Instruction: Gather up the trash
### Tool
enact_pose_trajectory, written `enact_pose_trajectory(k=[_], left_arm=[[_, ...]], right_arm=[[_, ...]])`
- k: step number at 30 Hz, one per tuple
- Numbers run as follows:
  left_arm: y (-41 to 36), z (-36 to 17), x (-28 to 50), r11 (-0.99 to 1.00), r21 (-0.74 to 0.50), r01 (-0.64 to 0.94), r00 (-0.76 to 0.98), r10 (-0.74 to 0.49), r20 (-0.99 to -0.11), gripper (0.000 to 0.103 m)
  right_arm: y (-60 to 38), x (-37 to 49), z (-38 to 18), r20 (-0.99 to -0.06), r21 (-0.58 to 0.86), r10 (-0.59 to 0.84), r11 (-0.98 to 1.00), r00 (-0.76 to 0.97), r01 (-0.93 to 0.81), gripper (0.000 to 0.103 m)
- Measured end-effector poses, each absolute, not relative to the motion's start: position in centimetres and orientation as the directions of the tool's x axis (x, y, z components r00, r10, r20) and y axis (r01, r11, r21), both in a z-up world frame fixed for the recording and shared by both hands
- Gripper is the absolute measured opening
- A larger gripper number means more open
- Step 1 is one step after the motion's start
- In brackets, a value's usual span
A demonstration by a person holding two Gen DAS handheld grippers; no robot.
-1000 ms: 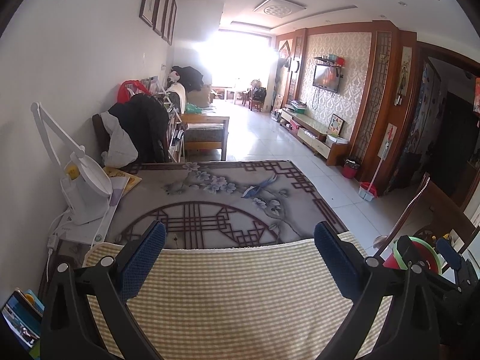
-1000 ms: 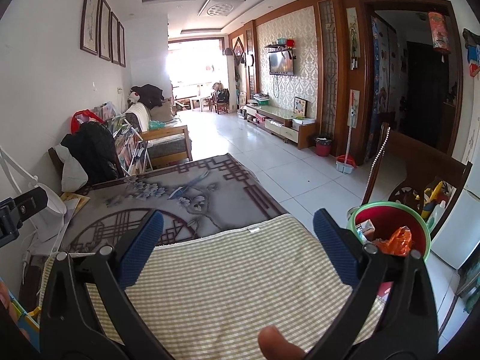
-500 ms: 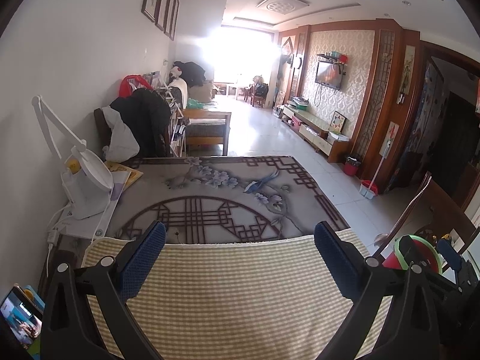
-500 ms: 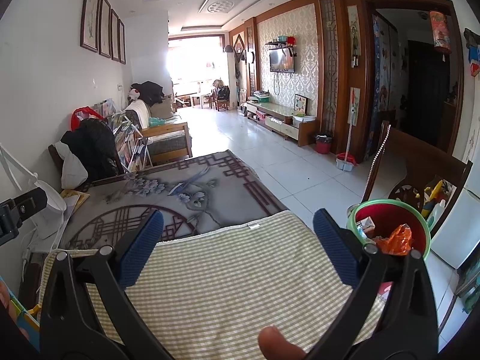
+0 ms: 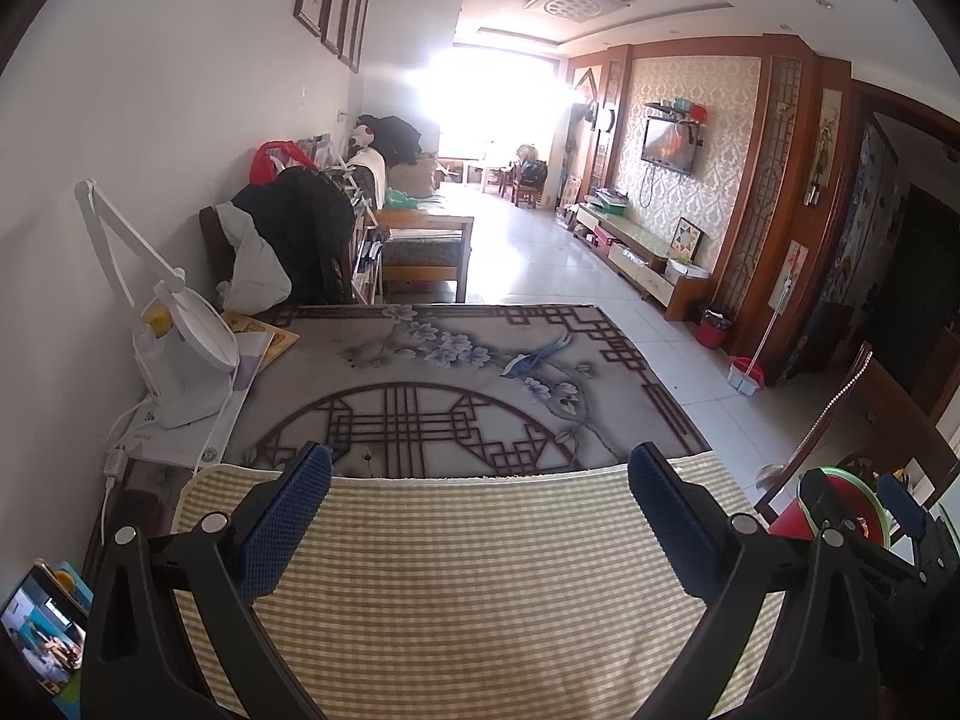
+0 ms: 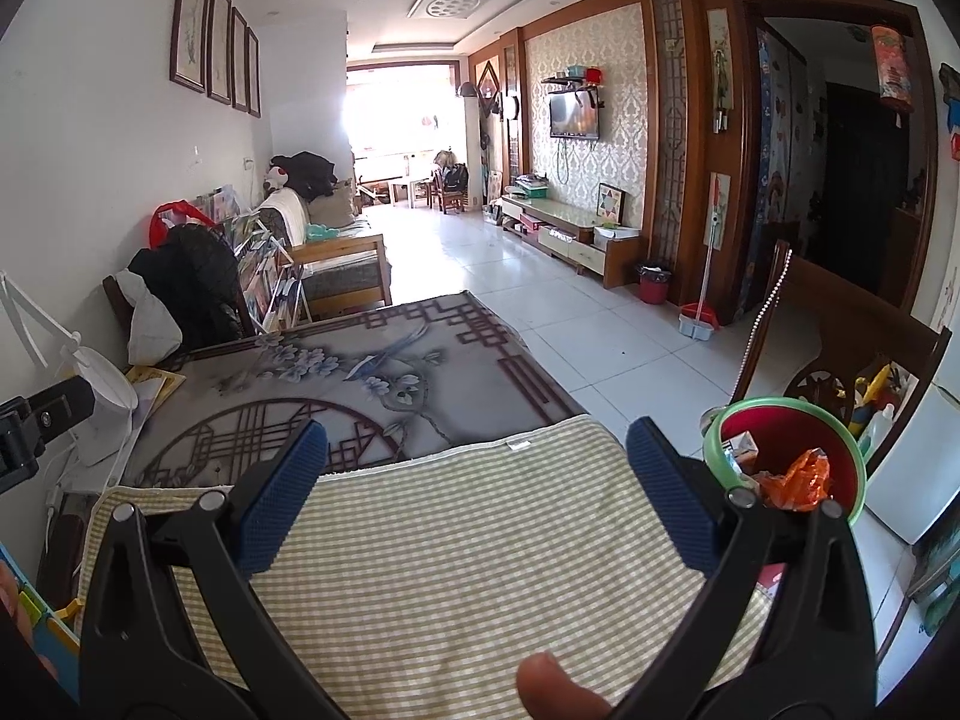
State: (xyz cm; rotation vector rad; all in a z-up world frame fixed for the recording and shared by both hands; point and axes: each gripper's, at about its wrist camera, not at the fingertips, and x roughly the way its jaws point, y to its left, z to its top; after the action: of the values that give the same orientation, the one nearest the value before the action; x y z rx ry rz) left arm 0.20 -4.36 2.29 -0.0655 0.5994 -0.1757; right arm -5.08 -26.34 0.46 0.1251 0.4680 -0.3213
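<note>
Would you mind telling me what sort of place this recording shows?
Most likely a home living room: a wall-mounted TV over a low cabinet, a wooden sofa, and framed pictures on the wall.

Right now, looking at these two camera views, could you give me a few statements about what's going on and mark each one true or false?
1. The right gripper is open and holds nothing. True.
2. The red bin is empty. False: an orange wrapper and other scraps lie in it.
3. A checked cloth lies under both grippers. True.
4. The left gripper is clamped on a bottle. False: it is open and empty.
5. The white desk lamp stands at the table's right edge. False: it stands at the left, by the wall.
</note>
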Motion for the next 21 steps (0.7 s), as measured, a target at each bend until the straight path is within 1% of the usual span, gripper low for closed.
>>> enact_pose_trajectory(k=[21], left_arm=[[-3.92,2.58,0.16,0.983,-0.114,0.147,0.812,-0.186,-0.554,0.095]], right_arm=[[-26.48,-5.4,0.24,-0.468,0.031,-0.285,0.941,0.837,0.338,0.098]])
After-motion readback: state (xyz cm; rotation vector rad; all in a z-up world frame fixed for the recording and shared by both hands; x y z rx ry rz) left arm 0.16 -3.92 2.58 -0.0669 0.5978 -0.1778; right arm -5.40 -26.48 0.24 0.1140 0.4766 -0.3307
